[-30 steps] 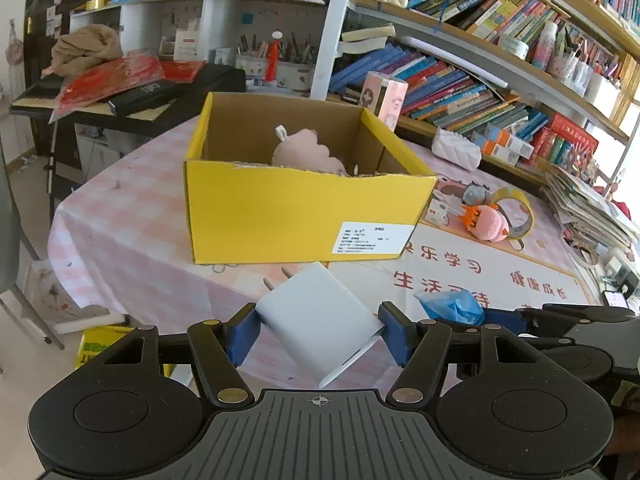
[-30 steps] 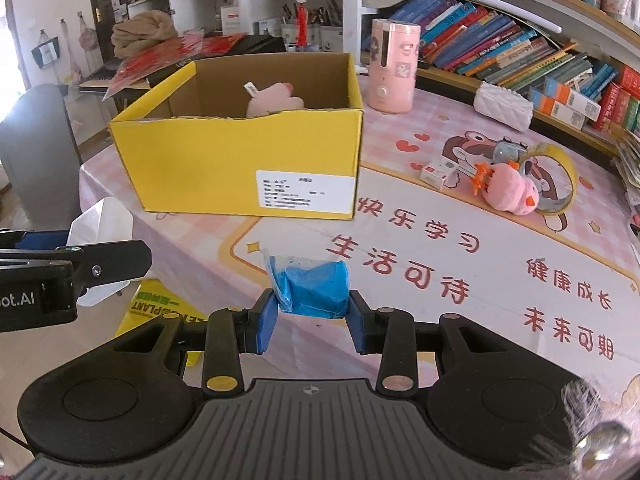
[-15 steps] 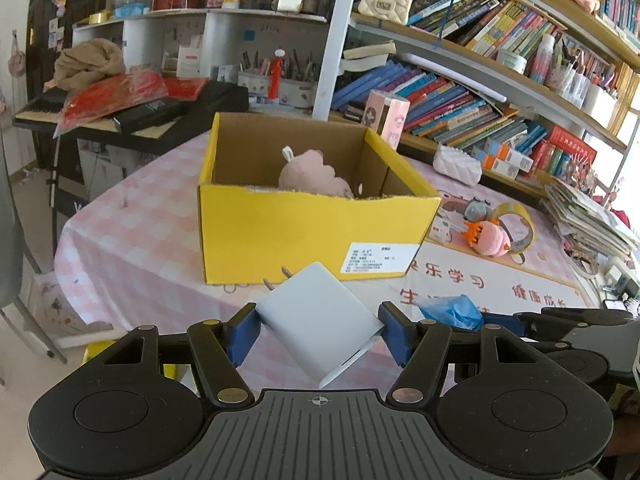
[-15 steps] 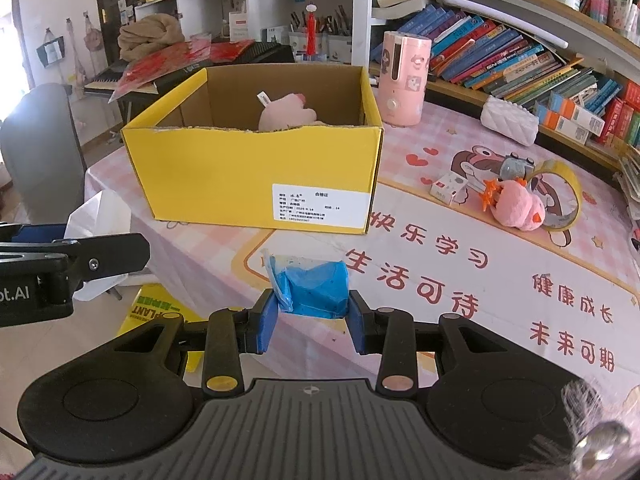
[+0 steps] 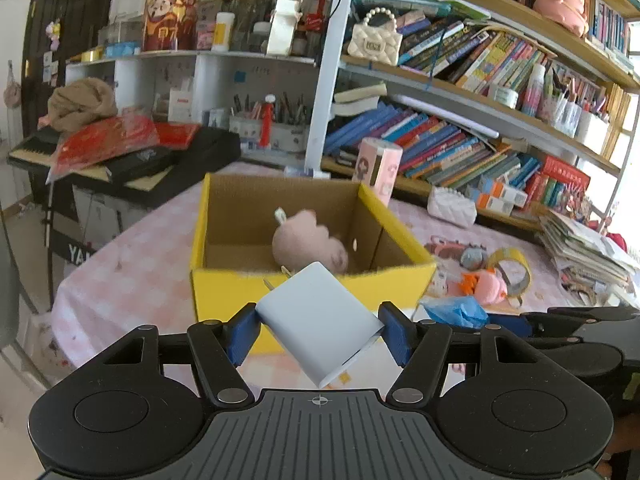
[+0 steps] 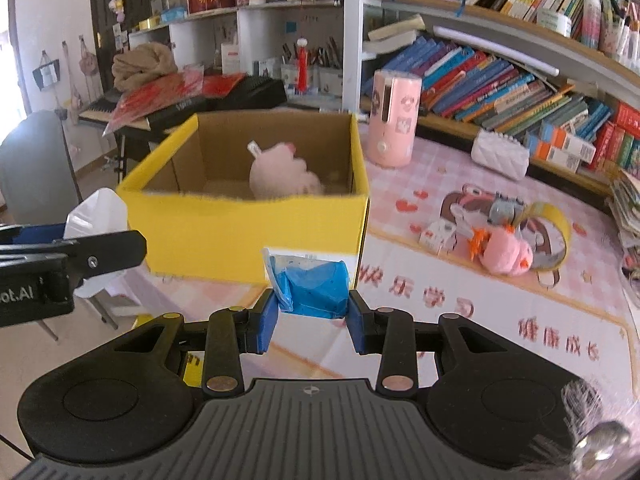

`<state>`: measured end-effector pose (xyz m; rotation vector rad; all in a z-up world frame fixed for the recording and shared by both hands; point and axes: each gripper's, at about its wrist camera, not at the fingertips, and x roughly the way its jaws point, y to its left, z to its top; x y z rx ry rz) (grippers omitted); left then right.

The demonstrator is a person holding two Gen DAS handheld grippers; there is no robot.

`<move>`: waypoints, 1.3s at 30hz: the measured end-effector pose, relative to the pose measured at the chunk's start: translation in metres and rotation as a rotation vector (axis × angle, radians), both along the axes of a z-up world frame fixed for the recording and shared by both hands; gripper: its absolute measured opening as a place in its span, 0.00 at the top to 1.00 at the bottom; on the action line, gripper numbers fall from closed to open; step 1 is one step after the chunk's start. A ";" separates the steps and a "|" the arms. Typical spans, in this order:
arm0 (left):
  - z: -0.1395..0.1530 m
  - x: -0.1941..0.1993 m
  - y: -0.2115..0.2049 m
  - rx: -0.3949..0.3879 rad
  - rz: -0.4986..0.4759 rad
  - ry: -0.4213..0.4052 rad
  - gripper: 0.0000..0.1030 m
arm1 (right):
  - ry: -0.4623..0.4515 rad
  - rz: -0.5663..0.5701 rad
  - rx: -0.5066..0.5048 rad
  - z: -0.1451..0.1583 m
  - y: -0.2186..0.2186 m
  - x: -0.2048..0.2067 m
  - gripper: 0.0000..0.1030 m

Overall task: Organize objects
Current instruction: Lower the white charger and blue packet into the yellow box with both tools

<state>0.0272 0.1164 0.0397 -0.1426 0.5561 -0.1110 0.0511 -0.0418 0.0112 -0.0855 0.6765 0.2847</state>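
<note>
— Two things are in hand at once. The left gripper (image 5: 319, 330) has its blue pads clamped on a white charger (image 5: 318, 322), held tilted, prongs pointing up and away from the fingers. The right gripper (image 6: 311, 314) is squeezed onto a blue packet (image 6: 314, 290) in clear wrap, which stands up between its fingers.

— Why carry them like that?

— My guess is both are headed for the yellow box (image 5: 304, 292) straight ahead of the fingertips. It is open-topped, and a pink plush toy (image 5: 308, 246) already lies inside, so it looks like the collecting bin. Holding each item at the fingertips lets it drop in cleanly once over the rim.

— Anything left outside?

— Beyond the right fingers, off to their right side, a pink duck toy (image 6: 506, 254), a yellow tape roll (image 6: 554, 224) and a small white box (image 6: 436, 236) sit on the tablecloth (image 6: 460, 320).

— Any writing?

— Red Chinese characters are printed on the cloth, blurred here. In the right view the left gripper's body reads "ot.AI", cut off at the frame edge. The box's label is hidden behind the packet.
</note>
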 end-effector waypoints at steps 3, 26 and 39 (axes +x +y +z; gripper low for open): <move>0.004 0.013 -0.001 0.005 0.011 -0.020 0.37 | -0.023 0.008 0.012 0.010 0.000 0.013 0.67; -0.019 0.130 -0.013 0.105 0.112 0.052 0.37 | -0.063 0.138 0.064 0.025 0.007 0.158 0.67; -0.049 0.164 -0.027 0.194 0.142 0.146 0.37 | 0.007 0.258 0.061 0.007 0.033 0.202 0.67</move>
